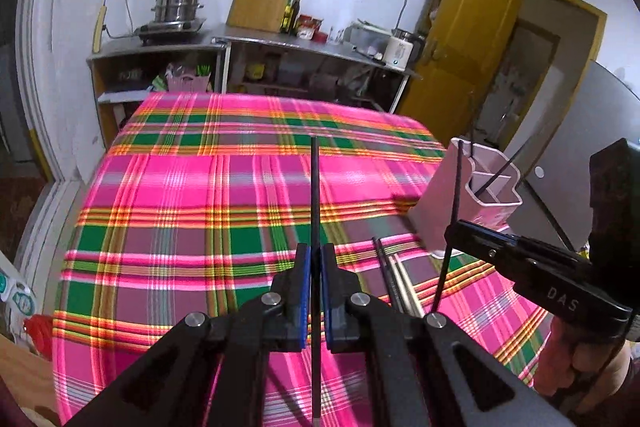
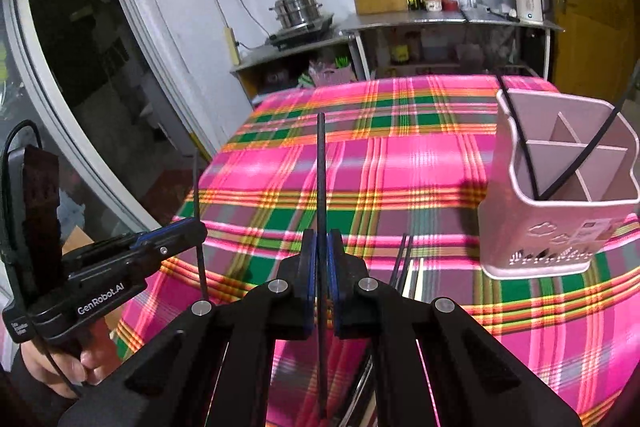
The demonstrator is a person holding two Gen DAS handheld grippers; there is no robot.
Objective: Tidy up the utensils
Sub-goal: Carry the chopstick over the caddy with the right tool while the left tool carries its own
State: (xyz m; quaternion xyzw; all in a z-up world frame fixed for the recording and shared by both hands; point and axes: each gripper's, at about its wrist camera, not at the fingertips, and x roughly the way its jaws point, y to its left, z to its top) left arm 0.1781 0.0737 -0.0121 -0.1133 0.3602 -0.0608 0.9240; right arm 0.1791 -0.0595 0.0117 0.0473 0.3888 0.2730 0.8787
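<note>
The left black two-finger claw with blue pads (image 1: 315, 291) has its jaws closed on a thin black chopstick (image 1: 315, 187) and points downward at a slant. The right black two-finger claw with blue pads (image 2: 321, 283) is in the same pose, its jaws clamped on another thin black chopstick (image 2: 321, 163). A hand (image 2: 68, 367) grips the left claw's handle.

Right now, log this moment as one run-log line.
left gripper: shut on black chopstick | right gripper: shut on black chopstick | pink holder: two chopsticks inside | table: more utensils
</note>
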